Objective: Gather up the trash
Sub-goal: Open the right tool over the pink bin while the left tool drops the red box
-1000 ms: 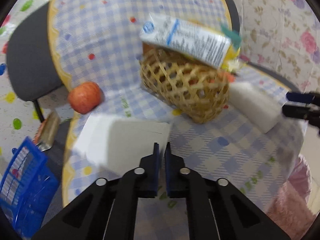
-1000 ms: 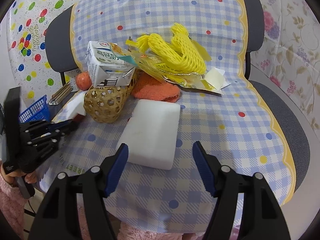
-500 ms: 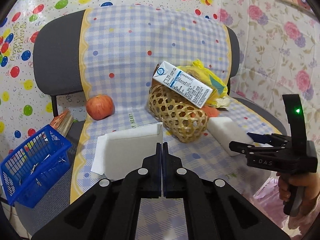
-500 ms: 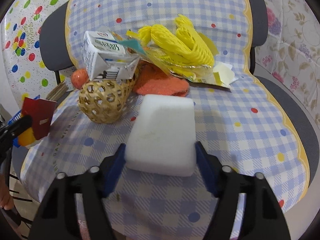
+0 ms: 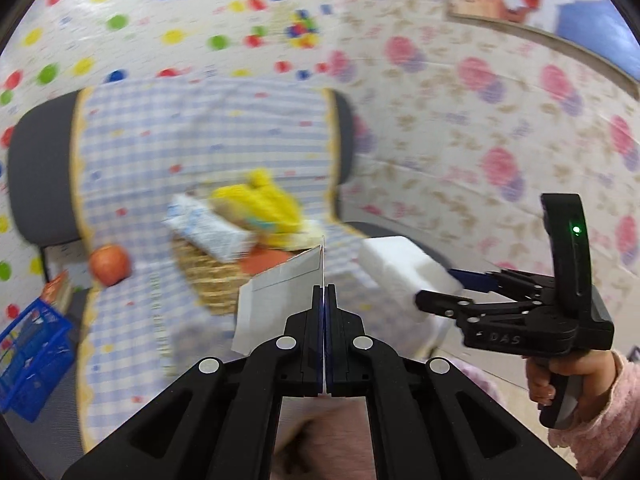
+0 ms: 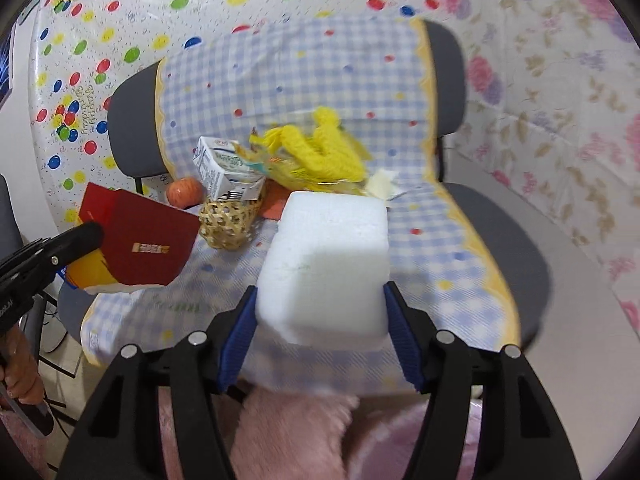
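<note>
My left gripper is shut on a flat cardboard piece, white on one side and red and yellow on the other, and holds it in the air before the chair. My right gripper is shut on a white foam block, lifted off the seat; it also shows in the left wrist view. A wicker basket on the chair seat holds a milk carton. Yellow foam netting and wrappers lie behind it.
An apple lies on the seat left of the basket. An orange cloth lies by the basket. A blue plastic basket stands on the floor at the left. The checked cover drapes the chair back.
Both grippers have lifted and pulled back from the seat. The left one raised the cardboard piece. The right one closed on the foam block and lifted it off the seat.
</note>
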Action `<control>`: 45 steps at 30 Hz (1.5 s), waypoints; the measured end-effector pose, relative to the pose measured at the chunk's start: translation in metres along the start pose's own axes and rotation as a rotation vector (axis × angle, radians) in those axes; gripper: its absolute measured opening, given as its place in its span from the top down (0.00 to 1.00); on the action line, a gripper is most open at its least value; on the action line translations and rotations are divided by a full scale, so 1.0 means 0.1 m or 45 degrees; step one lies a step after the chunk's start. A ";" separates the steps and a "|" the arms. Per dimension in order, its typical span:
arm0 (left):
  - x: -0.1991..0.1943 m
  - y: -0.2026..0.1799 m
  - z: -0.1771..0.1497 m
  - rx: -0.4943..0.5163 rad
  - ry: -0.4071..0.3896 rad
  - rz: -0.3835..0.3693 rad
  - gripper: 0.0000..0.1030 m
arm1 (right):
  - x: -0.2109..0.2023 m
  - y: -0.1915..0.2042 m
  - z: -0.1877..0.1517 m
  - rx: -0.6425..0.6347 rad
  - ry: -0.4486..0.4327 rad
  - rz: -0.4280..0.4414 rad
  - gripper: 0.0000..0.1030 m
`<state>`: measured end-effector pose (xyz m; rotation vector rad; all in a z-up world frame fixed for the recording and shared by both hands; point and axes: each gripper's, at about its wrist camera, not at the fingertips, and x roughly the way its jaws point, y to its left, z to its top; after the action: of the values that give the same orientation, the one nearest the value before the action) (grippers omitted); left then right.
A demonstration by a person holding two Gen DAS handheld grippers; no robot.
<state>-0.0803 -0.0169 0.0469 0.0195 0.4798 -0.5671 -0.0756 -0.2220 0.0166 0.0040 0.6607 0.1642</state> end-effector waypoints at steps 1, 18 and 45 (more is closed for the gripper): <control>0.00 -0.10 -0.01 0.016 -0.001 -0.028 1.00 | -0.08 -0.04 -0.03 0.002 -0.005 -0.016 0.39; 0.54 -1.24 -0.39 0.086 0.211 -0.606 1.00 | -0.95 -0.90 -1.15 0.229 0.115 -0.366 0.36; 0.99 -1.05 -0.51 0.025 0.334 -0.357 0.41 | -0.39 -1.28 -1.70 0.355 0.324 -0.356 0.17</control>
<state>-0.0842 -0.1486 -0.0301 0.0462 0.7388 -0.8502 -0.1902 -0.3621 -0.1010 0.1600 0.9259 -0.2013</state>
